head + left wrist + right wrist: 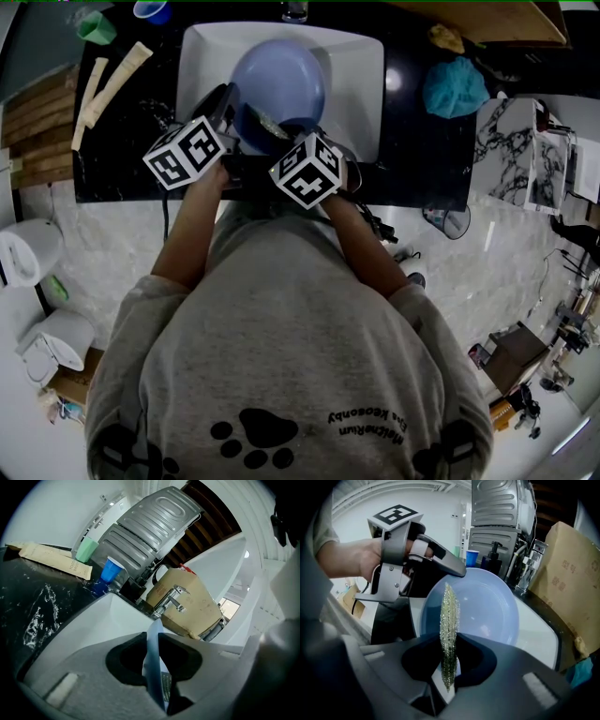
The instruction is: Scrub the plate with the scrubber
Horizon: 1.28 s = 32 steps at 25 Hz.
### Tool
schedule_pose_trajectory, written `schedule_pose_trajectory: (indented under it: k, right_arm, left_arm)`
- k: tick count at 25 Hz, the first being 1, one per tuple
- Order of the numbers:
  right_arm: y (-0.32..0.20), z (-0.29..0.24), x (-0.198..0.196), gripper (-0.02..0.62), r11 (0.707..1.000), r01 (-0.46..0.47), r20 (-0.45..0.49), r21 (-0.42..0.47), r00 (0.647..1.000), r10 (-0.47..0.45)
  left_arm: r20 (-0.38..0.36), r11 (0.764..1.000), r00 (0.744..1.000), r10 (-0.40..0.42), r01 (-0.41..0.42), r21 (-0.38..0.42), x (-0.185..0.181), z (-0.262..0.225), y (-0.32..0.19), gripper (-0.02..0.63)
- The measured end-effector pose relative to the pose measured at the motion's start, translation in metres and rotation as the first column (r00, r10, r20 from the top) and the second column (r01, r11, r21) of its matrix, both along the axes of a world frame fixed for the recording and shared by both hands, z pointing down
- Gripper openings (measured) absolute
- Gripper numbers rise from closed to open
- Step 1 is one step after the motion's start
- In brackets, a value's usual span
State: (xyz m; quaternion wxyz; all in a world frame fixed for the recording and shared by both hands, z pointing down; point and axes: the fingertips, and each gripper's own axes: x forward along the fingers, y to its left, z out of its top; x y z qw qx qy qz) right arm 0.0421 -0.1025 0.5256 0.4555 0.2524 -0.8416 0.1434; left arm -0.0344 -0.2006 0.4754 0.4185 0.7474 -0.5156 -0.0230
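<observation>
Left gripper [153, 643] clamped on blue plate [281, 80] rim, plate edge-on between its fingers, over the white sink [361, 75]. Right gripper [449, 654] pinching green scrubber [449, 613], which sticks out past the fingertips toward the plate face; contact unclear.

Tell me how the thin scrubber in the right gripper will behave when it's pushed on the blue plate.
Likely bendy but not limp: the scrubber is a thin glittery mesh, yet stands straight above the right gripper. Probably light, so it should flex against the plate rather than shove it. Its rough weave probably grips more than slides.
</observation>
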Motion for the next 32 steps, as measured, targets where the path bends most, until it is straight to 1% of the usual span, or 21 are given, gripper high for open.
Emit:
schedule_pose_trajectory:
  k: [3, 5, 9, 12, 14, 19, 24, 32]
  right_arm:
    - [0.003, -0.002, -0.006, 0.067, 1.000, 0.019, 0.017, -0.003, 1.000, -0.019]
    - [0.001, -0.004, -0.006, 0.067, 1.000, 0.016, 0.028, -0.001, 0.999, -0.016]
    - [-0.011, -0.015, -0.003, 0.067, 0.999, -0.034, 0.065, 0.018, 0.997, 0.032]
    - [-0.023, -0.023, 0.005, 0.067, 0.996, -0.076, 0.073, 0.053, 0.995, 0.072]
    - [-0.031, -0.027, 0.012, 0.067, 0.992, -0.104, 0.077, 0.070, 0.992, 0.098]
    - [-0.045, -0.030, 0.027, 0.067, 0.982, -0.167, 0.083, 0.088, 0.984, 0.160]
    - [-0.054, -0.027, 0.041, 0.067, 0.972, -0.217, 0.083, 0.090, 0.974, 0.210]
    - [-0.066, -0.023, 0.060, 0.067, 0.955, -0.284, 0.085, 0.088, 0.957, 0.277]
  left_arm:
    - [0.021, 1.000, 1.000, 0.008, -0.008, 0.003, 0.000, 0.003, -0.002, 0.067]
    - [0.023, 1.000, 1.000, 0.020, -0.020, -0.002, 0.002, 0.006, -0.002, 0.067]
    - [0.049, 0.999, 0.998, 0.030, -0.029, -0.013, 0.002, 0.011, -0.006, 0.066]
    - [0.081, 0.999, 0.996, 0.031, -0.029, -0.020, -0.001, 0.015, -0.012, 0.066]
    - [0.086, 0.999, 0.995, 0.041, -0.038, -0.029, 0.000, 0.019, -0.016, 0.065]
    - [0.100, 0.996, 0.993, 0.063, -0.057, -0.064, 0.000, 0.033, -0.029, 0.065]
    - [0.114, 0.991, 0.990, 0.082, -0.068, -0.117, 0.000, 0.052, -0.043, 0.061]
    - [0.186, 0.975, 0.972, 0.143, -0.106, -0.196, -0.001, 0.086, -0.056, 0.047]
